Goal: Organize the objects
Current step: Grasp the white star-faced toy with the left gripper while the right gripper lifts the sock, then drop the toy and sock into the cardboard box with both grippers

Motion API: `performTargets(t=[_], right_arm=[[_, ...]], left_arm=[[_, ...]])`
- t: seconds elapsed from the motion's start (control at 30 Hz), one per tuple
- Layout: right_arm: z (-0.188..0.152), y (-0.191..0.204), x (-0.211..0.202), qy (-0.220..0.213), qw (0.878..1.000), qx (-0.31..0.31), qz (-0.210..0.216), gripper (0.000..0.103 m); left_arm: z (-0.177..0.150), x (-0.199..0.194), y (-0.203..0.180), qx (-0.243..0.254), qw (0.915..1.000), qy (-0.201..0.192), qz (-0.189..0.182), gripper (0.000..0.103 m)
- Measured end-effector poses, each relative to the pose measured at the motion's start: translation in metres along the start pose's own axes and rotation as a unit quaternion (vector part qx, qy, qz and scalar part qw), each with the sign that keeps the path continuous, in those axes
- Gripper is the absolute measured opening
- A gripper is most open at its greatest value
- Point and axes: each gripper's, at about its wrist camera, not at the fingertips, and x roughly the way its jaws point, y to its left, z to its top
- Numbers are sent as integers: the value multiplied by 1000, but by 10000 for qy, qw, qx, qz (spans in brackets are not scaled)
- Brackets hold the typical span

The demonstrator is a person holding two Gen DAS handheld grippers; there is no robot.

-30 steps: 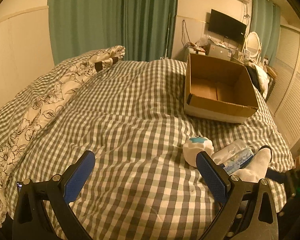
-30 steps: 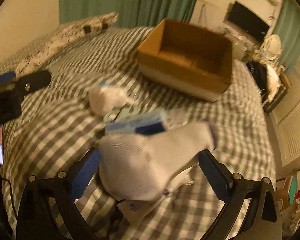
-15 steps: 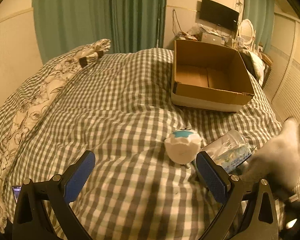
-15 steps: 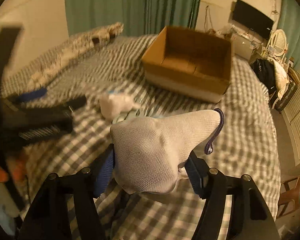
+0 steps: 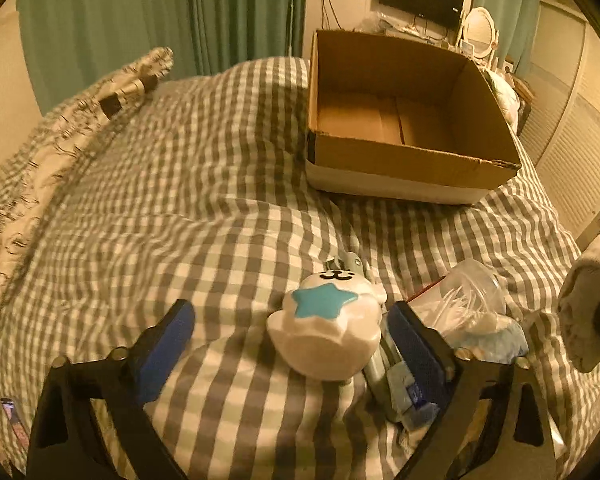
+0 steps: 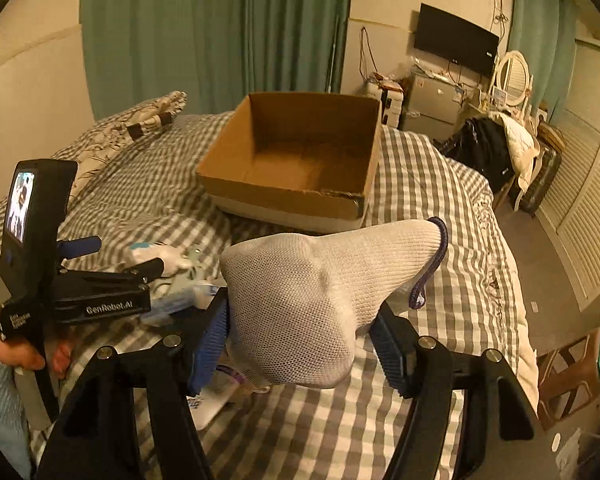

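Note:
My right gripper [image 6: 300,344] is shut on a white knit glove [image 6: 320,300] and holds it above the checked bed cover. The glove also shows at the right edge of the left wrist view [image 5: 588,300]. My left gripper [image 5: 292,340] is open, its pads either side of a white round toy with a blue star [image 5: 326,332] lying on the bed. A clear plastic packet [image 5: 476,308] and a blue-and-white packet [image 5: 408,392] lie just right of the toy. An open, empty cardboard box [image 5: 400,160] [image 6: 296,192] stands further back on the bed.
A floral pillow [image 5: 80,120] lies at the bed's left edge. The left gripper body [image 6: 60,280] shows at the left of the right wrist view. A TV, mirror, bags and louvred doors [image 6: 580,200] lie beyond the bed on the right.
My right gripper has closed on the glove and lifted it off the bed. My left gripper has moved forward and right, so the star toy now lies between its fingers.

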Motion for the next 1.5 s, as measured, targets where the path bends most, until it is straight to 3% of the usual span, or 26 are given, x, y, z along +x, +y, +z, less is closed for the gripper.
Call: performTargets(t=[0.13, 0.27, 0.47, 0.63, 0.83, 0.97, 1.13, 1.23, 1.5], right_arm=[[-2, -10, 10, 66, 9999, 68, 35, 66], [-3, -14, 14, 117, 9998, 138, 72, 66], [-6, -17, 6, 66, 9997, 211, 123, 66], [-3, -16, -21, -156, 9997, 196, 76, 66], [14, -14, -59, -591, 9983, 20, 13, 66], [36, -13, -68, -825, 9965, -140, 2, 66], [85, -15, -57, -1152, 9931, -195, 104, 66], [116, -21, -41, -1242, 9920, -96, 182, 66], [171, -34, 46, -981, 9948, 150, 227, 66]], left_arm=[[2, 11, -1, -35, 9994, 237, -264, 77], [0, 5, -2, -63, 9988, 199, -441, 58], [0, -22, -3, -85, 9992, -29, -388, 57], [10, -64, 0, -53, 9983, -463, -349, 57], [36, -106, -5, 96, 9947, -988, -272, 57], [62, -114, -24, 386, 9910, -1284, 5, 57], [105, -102, -51, 745, 9842, -1597, 159, 58], [129, -83, -56, 746, 9844, -1589, 123, 58], [170, -4, -50, 504, 9893, -1358, 148, 58]])
